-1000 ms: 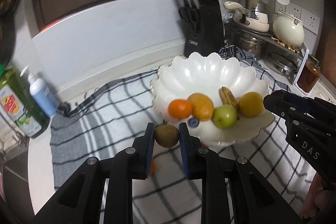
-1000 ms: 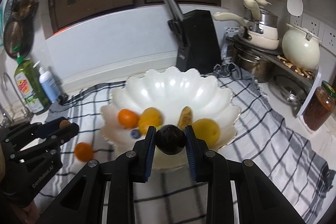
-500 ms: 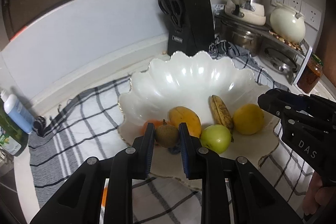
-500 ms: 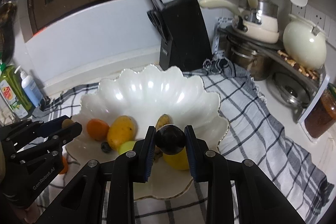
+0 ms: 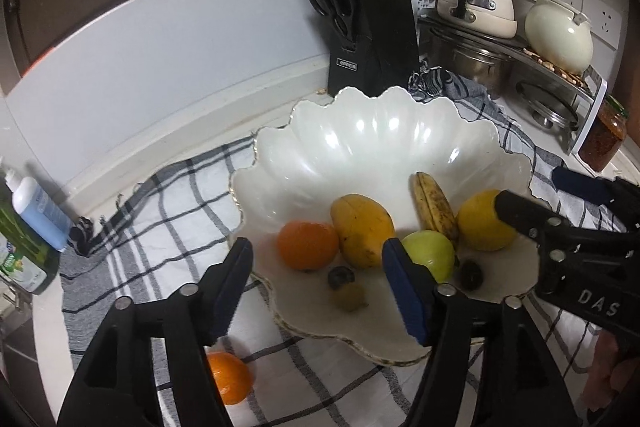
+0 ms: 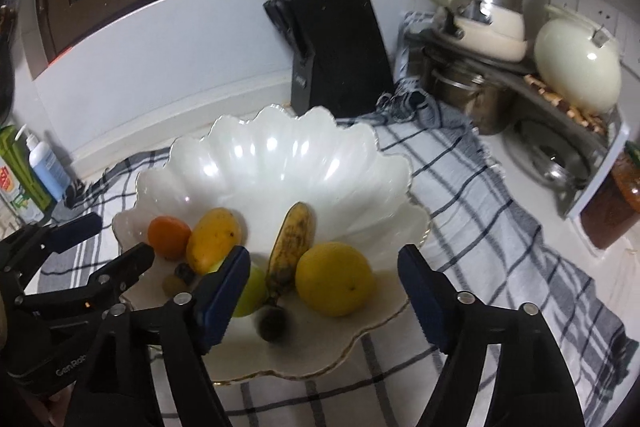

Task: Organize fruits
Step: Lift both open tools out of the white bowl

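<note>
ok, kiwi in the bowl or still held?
In the bowl. The kiwi lies blurred near its front rim; the left gripper has just opened, fingers clear.

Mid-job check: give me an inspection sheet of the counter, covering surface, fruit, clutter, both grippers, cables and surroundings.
Surface: checked cloth over the counter.
Job's things: scalloped bowl holds orange, mango, banana, lemon, green apple, kiwi, dark fruit; second orange on the cloth.
Clutter: knife block, bottles, jar.
Grippers: left gripper and right gripper just opened, empty.
Cables: nothing seen.
Surroundings: pots, kettle.
</note>
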Tool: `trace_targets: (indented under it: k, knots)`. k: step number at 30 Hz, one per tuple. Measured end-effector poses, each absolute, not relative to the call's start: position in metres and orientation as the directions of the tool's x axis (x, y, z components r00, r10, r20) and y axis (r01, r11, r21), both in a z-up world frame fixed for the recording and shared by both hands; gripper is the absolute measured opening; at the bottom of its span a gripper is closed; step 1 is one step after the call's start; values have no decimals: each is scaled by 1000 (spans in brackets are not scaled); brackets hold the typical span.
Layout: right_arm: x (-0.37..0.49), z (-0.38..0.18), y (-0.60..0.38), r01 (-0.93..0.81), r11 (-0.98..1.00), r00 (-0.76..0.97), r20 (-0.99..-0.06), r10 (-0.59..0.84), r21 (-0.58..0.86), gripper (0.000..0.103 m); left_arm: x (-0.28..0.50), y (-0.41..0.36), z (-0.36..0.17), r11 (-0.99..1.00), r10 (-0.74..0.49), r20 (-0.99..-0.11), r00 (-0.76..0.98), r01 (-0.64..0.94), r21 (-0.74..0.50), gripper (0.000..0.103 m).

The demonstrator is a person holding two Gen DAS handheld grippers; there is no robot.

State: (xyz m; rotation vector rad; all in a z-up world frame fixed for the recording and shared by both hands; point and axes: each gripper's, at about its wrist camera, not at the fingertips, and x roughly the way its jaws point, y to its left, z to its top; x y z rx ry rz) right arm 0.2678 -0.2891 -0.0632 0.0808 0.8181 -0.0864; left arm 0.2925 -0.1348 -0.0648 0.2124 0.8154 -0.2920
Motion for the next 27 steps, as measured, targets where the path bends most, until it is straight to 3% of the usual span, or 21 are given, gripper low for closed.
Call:
trace_targets:
  k: [3,6,13,27]
  knots:
    - [263,-53,-288,135,991,694,-715,-83,17,87,288,-129,-56,947,-149,-721,677,307,93,87]
    - [255,-42,-284,151,989,719,-685,-116,-9,89,280,-121,-46,955,-120,-694,709,275,115,93]
    - [222,-22,-264,181,983,788,-593,-165,-33,94,260,-100,-34,966,-71,-666,743,218,141,94]
    - [189,-44,-211,111,993,800,-596,-66,38,94,209,-39,-46,982,7,-647,762,117,149,97]
